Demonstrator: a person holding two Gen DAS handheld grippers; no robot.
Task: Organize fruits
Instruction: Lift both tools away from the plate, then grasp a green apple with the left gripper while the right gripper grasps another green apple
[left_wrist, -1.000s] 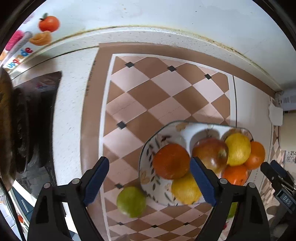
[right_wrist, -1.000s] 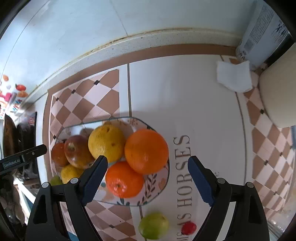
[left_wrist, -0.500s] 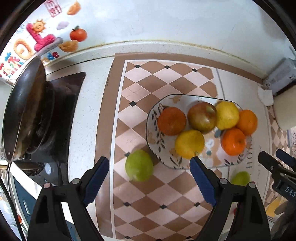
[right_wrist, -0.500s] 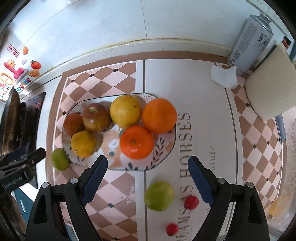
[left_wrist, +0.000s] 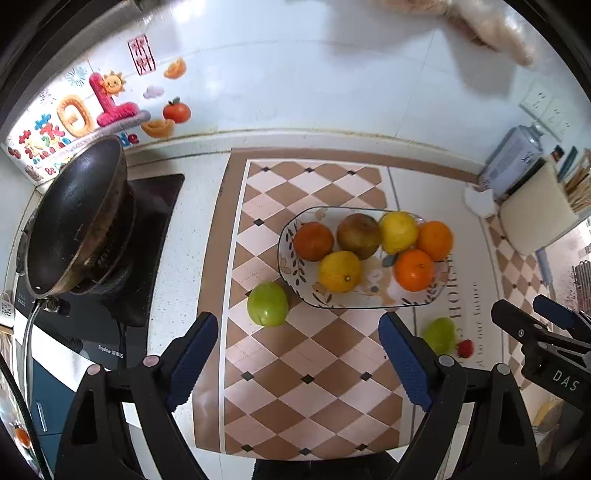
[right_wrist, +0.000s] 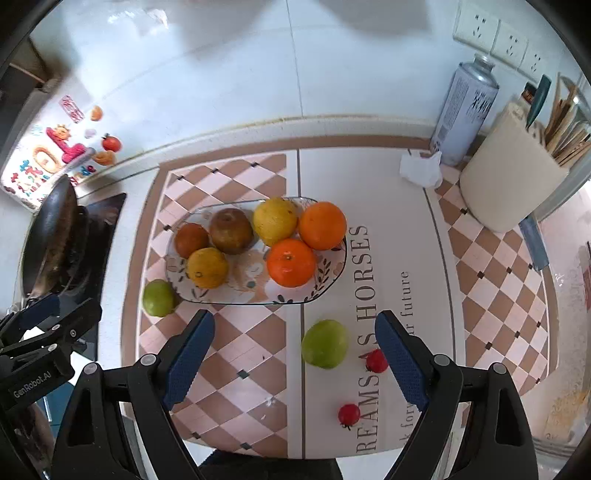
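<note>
A patterned oval plate (left_wrist: 373, 295) (right_wrist: 332, 275) on the checkered mat holds several oranges, yellow citrus and a brown apple. One green fruit (left_wrist: 267, 304) (right_wrist: 159, 297) lies on the mat at the plate's left end. A second green fruit (right_wrist: 324, 343) (left_wrist: 439, 334) lies in front of the plate, with two small red fruits (right_wrist: 376, 360) (right_wrist: 348, 414) beside it. My left gripper (left_wrist: 297, 356) is open and empty, above the mat, near the left green fruit. My right gripper (right_wrist: 294, 354) is open and empty, above the second green fruit.
A black wok (left_wrist: 74, 218) sits on the stove at the left. A spray can (right_wrist: 467, 107), a crumpled tissue (right_wrist: 421, 170) and a cream utensil holder (right_wrist: 509, 181) stand at the back right. The tiled wall runs behind the counter.
Both grippers have pulled back and up from the plate, so the plate and fruits look smaller and farther. Both stay open. The fruits have not moved.
</note>
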